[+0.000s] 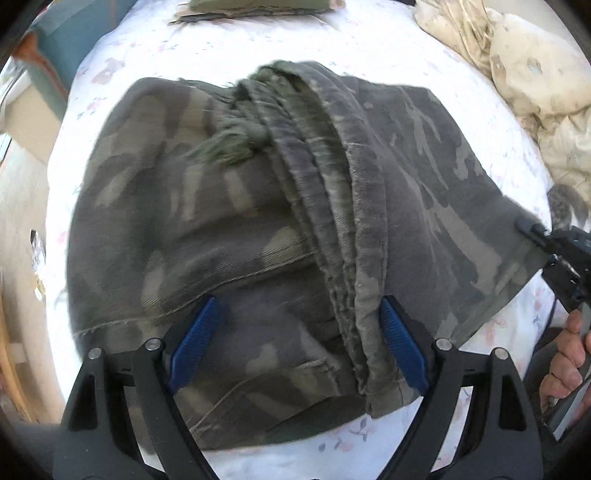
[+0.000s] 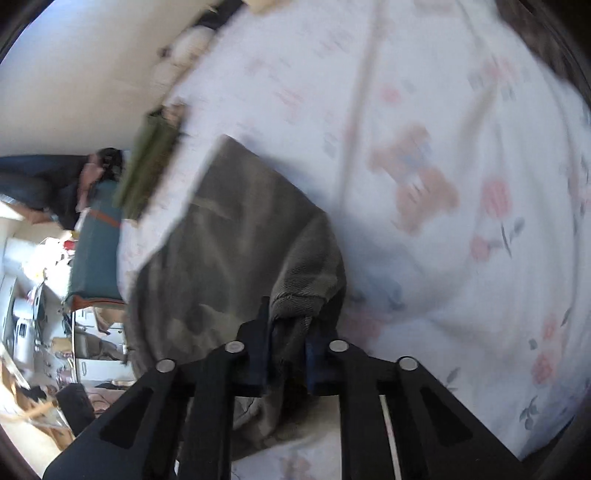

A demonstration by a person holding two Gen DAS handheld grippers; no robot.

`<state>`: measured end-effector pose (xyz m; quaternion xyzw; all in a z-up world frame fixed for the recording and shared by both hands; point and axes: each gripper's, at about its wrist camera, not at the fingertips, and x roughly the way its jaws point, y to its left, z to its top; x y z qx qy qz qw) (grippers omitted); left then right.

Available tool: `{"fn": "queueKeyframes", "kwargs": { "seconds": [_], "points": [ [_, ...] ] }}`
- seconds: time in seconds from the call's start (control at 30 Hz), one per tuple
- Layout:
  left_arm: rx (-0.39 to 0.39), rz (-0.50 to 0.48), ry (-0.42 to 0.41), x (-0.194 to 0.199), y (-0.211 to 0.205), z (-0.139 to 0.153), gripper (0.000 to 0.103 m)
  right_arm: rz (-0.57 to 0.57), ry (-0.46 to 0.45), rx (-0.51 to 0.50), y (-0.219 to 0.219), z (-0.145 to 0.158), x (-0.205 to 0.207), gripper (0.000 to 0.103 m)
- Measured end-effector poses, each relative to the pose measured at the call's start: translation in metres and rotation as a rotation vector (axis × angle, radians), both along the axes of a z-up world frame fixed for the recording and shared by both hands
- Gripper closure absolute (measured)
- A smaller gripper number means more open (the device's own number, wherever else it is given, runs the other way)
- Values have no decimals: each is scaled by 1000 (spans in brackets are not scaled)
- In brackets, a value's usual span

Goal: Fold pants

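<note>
Camouflage pants (image 1: 258,229) lie folded on a white floral bedsheet (image 1: 369,40), hems and a frayed edge bunched along the middle. My left gripper (image 1: 299,325) hovers over the near part of the pants, its blue pads spread wide on either side of the stacked hems, pressing nothing. At the right edge of that view my right gripper (image 1: 532,230), held by a hand (image 1: 565,358), pinches the pants' right corner. In the right wrist view the right gripper (image 2: 288,332) is shut on a fold of the pants (image 2: 236,236), cloth bunched between its pads.
A folded olive garment (image 1: 258,7) lies at the far edge of the bed, seen again as the olive garment (image 2: 147,166). A crumpled cream duvet (image 1: 524,66) fills the upper right. A teal box (image 2: 98,243) and a cluttered floor lie past the bed's left edge.
</note>
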<state>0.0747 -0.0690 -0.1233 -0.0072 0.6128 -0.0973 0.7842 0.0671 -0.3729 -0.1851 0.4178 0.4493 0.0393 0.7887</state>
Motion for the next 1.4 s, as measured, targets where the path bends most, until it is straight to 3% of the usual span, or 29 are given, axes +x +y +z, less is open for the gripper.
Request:
{"fn": "queueKeyframes", "kwargs": {
  "seconds": [0.13, 0.27, 0.4, 0.53, 0.63, 0.77, 0.8, 0.87, 0.9, 0.93, 1.1, 1.23, 1.4],
  "points": [
    [-18, 57, -29, -8, 26, 34, 18, 91, -189, -11, 20, 46, -11, 93],
    [-28, 107, -92, 3, 48, 83, 18, 207, -315, -9, 36, 77, -15, 93],
    [-57, 122, -135, 33, 42, 127, 18, 318, -384, 1, 61, 93, -19, 93],
    [-98, 76, -131, 73, 8, 157, 18, 429, -424, -2, 87, 102, -25, 93],
    [-113, 50, -90, 104, -24, 151, 18, 515, -444, -32, 107, 103, -28, 93],
    [-39, -18, 19, 137, -59, 109, 18, 572, -446, -49, 122, 101, -31, 93],
    [-23, -13, 39, 141, -63, 97, 21, 582, -448, -57, 124, 102, -31, 93],
    [-54, -11, 55, 145, -64, 86, 50, 598, -458, -65, 126, 101, -32, 93],
    [-78, -20, 61, 145, -64, 84, 78, 605, -460, -68, 127, 101, -33, 93],
    [-82, -33, 57, 145, -64, 84, 94, 610, -466, -75, 127, 103, -36, 93],
    [-98, -131, -44, 128, -52, 123, 98, 676, -540, -93, 140, 124, -51, 93],
    [-101, -130, -81, 117, -2, 153, 98, 752, -567, -74, 173, 139, -58, 93],
    [-37, -70, -69, 105, 70, 133, 98, 870, -513, -105, 242, 130, -61, 93]
  ]
}}
